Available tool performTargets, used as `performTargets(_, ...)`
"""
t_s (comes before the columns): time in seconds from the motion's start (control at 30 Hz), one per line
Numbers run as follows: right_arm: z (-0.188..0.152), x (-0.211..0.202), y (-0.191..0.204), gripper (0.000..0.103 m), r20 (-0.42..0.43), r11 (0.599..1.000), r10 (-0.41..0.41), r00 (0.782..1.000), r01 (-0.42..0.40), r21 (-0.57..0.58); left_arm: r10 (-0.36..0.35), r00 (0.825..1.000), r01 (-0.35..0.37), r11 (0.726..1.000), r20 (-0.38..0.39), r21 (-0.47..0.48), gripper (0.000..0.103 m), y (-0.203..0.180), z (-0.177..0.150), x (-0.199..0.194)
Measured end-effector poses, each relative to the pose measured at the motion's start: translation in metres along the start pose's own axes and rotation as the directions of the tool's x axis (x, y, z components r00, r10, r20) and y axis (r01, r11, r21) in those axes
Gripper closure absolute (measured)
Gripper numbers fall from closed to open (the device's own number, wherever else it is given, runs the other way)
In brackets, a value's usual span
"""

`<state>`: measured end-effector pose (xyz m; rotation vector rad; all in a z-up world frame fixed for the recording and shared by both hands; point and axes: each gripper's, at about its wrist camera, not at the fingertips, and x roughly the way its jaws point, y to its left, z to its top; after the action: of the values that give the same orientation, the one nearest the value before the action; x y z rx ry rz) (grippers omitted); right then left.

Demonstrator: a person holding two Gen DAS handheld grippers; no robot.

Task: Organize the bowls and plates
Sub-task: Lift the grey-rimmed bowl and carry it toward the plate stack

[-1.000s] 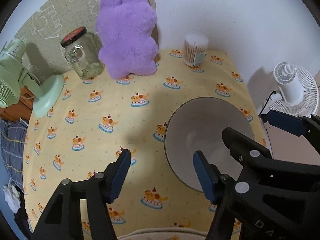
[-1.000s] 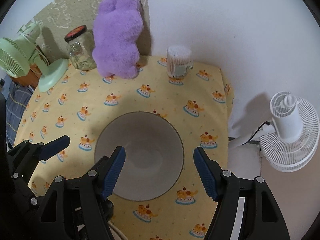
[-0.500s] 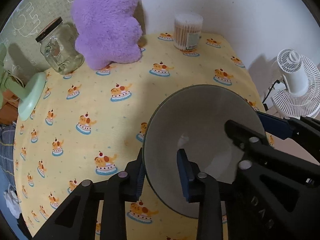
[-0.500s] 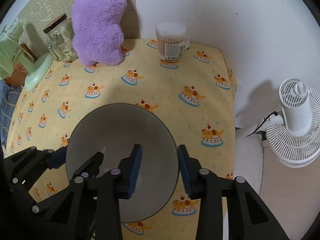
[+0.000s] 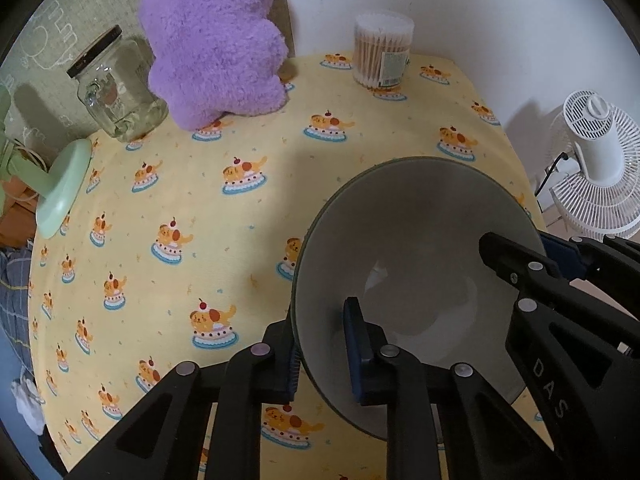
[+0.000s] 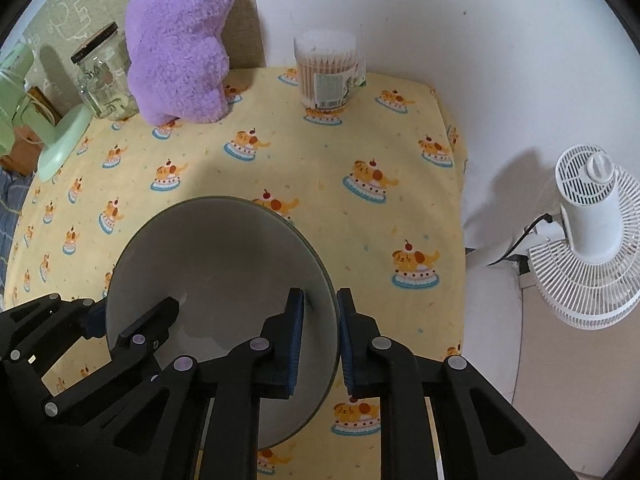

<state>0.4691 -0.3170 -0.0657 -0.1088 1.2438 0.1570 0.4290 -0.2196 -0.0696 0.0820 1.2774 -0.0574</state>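
My left gripper (image 5: 322, 354) is clamped on the near-left rim of the grey bowl (image 5: 416, 264), one blue pad inside the wall and one outside; its jaws have just been closing. My right gripper (image 6: 319, 340) pinches the opposite rim the same way, inner pad against the inside wall, outer pad on the outside, jaws also just been closing, rim between them. The bowl sits directly under both grippers on the yellow cake-print tablecloth (image 6: 360, 140); I can't tell if its base touches the cloth. Ahead of the grippers, well apart from the bowl: cotton swab tub (image 6: 328, 72) by the white wall, purple plush (image 5: 216, 40) leaning at the back, glass jar (image 5: 116, 92) just left of the plush, green fan base (image 5: 64, 188) further left at the table edge. Right of the table, off the cloth, a white fan (image 6: 592, 232) stands with its cord. Nothing on the cloth lies close around the bowl.
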Motion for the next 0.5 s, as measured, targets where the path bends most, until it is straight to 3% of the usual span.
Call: performTargets(0.5, -0.019, -0.017, 0.003, 0.083, -0.032, 1.000, 0.007, 0.999, -0.007, 0.004, 0.033, 0.999, -0.033, 0.999, -0.014, 0.042, 0.087, -0.006, -0.015, -0.021)
